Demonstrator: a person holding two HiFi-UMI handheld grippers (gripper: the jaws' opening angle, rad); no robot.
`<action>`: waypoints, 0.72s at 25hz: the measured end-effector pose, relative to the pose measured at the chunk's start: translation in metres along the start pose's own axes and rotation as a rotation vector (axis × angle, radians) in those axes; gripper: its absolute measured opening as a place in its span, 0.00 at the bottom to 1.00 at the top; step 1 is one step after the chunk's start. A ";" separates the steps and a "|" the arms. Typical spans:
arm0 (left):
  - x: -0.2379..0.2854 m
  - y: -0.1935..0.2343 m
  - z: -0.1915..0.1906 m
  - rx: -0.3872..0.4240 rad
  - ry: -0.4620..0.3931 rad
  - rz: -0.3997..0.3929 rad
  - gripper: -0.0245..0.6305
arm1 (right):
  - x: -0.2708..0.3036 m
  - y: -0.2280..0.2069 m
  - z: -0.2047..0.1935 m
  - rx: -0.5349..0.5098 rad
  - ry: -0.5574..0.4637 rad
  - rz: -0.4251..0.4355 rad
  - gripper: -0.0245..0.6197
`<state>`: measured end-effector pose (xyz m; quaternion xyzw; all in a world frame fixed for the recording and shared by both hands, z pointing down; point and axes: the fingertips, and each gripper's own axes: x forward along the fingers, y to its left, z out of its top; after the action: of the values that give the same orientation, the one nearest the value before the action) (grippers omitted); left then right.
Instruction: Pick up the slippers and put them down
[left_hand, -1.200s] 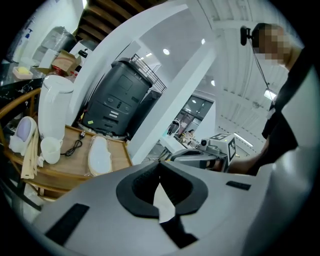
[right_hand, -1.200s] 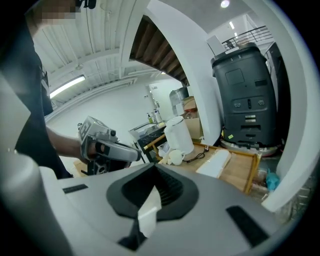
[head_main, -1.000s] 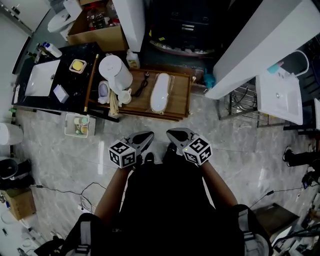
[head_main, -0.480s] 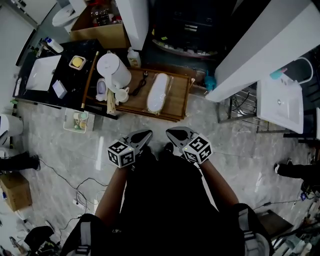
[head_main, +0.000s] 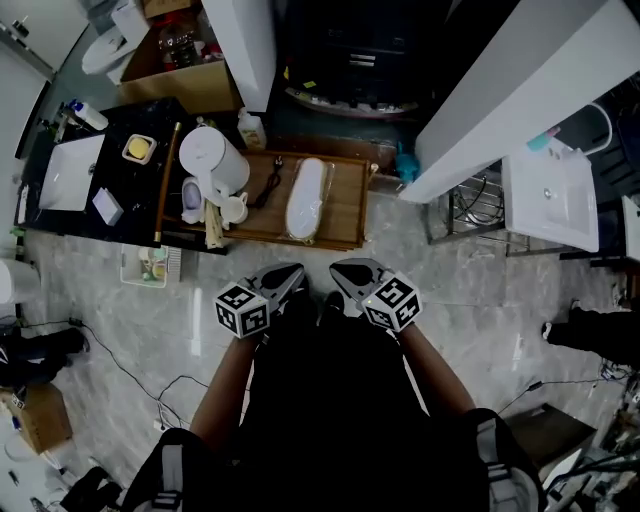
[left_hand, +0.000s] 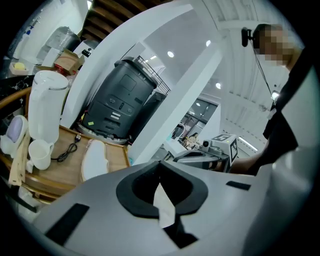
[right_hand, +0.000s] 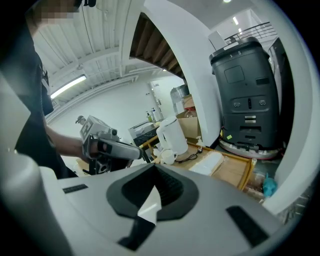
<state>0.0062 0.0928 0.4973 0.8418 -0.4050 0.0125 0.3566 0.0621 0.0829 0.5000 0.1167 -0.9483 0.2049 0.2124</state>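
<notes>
Ahead, wooden tray (head_main: 345, 205) (slipper (head_main: 305, 198), probably), grey floor (head_main: 470, 295).

head view: overhead, steeply down | gripper views: low, forward | shared: wooden tray (head_main: 345, 205)

- Indoor showroom or test mock-up, bathroom-themed.
- Washbasins (head_main: 70, 172) and a toilet (head_main: 105, 50) stand around an open marble-tile floor (head_main: 150, 300).
- Cables (head_main: 140, 372) trail across the floor; cardboard box (head_main: 190, 85) nearby.
</notes>
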 end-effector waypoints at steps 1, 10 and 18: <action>0.001 0.004 0.003 0.004 0.005 -0.009 0.06 | 0.003 -0.002 0.002 0.004 -0.002 -0.010 0.05; 0.004 0.043 0.027 0.039 0.059 -0.095 0.06 | 0.035 -0.021 0.023 0.029 -0.024 -0.106 0.05; 0.005 0.079 0.038 0.059 0.120 -0.160 0.06 | 0.062 -0.034 0.031 0.065 -0.040 -0.187 0.05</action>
<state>-0.0550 0.0332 0.5175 0.8793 -0.3141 0.0463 0.3551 0.0068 0.0311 0.5137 0.2155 -0.9303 0.2124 0.2076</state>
